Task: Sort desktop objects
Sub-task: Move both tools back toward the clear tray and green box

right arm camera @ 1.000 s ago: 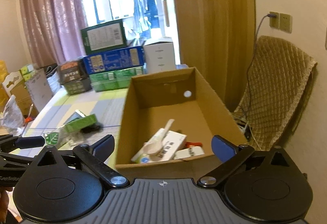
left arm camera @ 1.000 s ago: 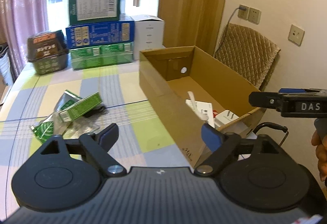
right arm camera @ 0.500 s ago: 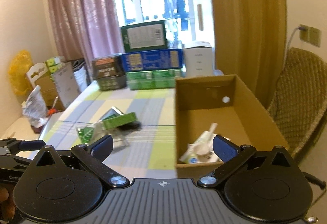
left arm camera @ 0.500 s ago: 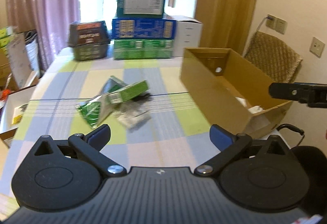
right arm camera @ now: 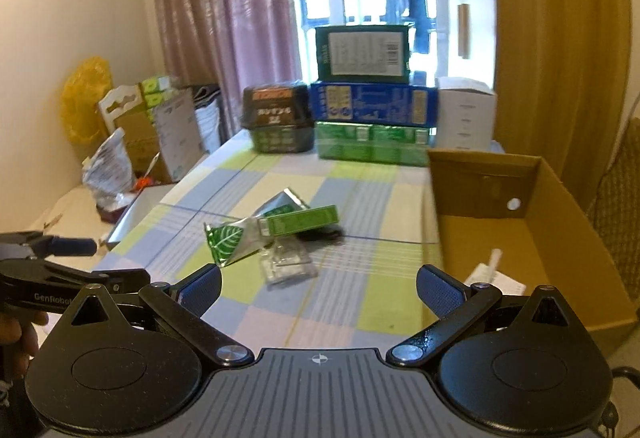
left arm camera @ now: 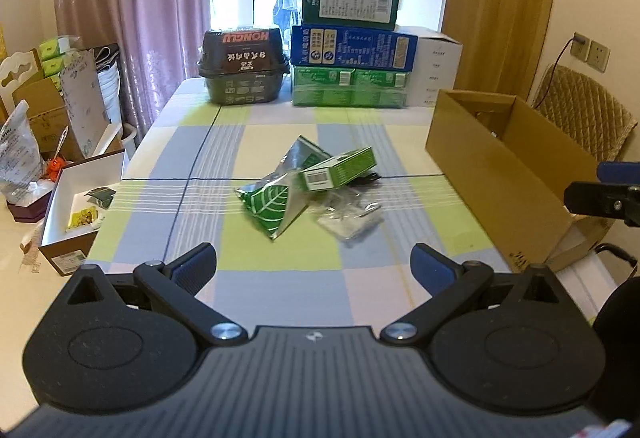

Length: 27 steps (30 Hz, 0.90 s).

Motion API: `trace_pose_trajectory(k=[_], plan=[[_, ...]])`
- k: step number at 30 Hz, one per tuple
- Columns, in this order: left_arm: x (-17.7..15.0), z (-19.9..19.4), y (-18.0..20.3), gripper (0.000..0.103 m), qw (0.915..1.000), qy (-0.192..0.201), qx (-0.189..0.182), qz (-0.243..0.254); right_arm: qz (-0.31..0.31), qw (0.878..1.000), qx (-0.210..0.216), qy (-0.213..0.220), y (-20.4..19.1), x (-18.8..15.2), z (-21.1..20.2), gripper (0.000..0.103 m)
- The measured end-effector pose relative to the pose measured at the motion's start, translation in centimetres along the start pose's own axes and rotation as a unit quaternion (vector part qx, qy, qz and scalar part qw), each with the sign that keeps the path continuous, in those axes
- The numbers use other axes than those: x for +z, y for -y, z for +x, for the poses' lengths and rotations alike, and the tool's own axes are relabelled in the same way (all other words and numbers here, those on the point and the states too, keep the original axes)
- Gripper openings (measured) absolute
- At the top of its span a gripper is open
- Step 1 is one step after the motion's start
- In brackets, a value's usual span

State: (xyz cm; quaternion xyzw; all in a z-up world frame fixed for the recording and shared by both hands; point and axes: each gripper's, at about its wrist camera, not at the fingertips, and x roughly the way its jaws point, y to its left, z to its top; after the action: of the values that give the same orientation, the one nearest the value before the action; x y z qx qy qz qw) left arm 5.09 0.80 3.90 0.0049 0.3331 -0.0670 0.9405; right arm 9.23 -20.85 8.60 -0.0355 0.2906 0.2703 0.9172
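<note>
On the desk [left arm camera: 280,270], a small pile is lying in the middle: a green leaf packet [left arm camera: 276,202], a green box [left arm camera: 340,168] leaning on it, and a clear bag [left arm camera: 350,216] just right of them. At the far right a cardboard box [left arm camera: 516,174] is waiting. Both the left gripper [left arm camera: 314,270] and the right gripper [right arm camera: 318,288] are hanging spread wide, holding nothing. Because the things are touching, grabbing one may be dragging another along.

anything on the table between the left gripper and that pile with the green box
Nothing visible does. The left gripper is open, and only bare checked tablecloth lies between it and the green box in the pile. The cardboard box stands off to the right.
</note>
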Motion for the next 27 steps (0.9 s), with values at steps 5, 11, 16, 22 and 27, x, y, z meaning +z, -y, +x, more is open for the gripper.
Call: trace_pose_trajectory(k=[5, 11, 16, 22, 27], plan=[[0.0, 1.5, -1.1, 0.101, 0.9999, -0.013, 0.004, 0.002, -0.016, 1.0, 0.014, -0.018, -0.9, -0.3, 2.3, 0.101], [-0.1, 4.0, -2.1, 0.101, 0.9994, -0.034, 0.001, 0.002, -0.023, 0.999, 0.024, -0.039, -1.1, -0.7, 5.3, 0.101], [0.2, 6.2, -3.0, 0.101, 0.9991, -0.043, 0.006, 0.001, -0.029, 0.998, 0.03, -0.055, -1.0, -0.7, 8.2, 0.101], [1.2, 9.5, -4.0, 0.101, 0.9987, -0.051, 0.01, 0.001, -0.037, 0.996, 0.04, -0.074, -0.9, -0.9, 12.4, 0.101], [1.9, 12.3, -4.5, 0.101, 0.9986, -0.052, 0.012, -0.001, -0.048, 0.993, 0.051, -0.09, -0.8, -1.0, 16.1, 0.101]])
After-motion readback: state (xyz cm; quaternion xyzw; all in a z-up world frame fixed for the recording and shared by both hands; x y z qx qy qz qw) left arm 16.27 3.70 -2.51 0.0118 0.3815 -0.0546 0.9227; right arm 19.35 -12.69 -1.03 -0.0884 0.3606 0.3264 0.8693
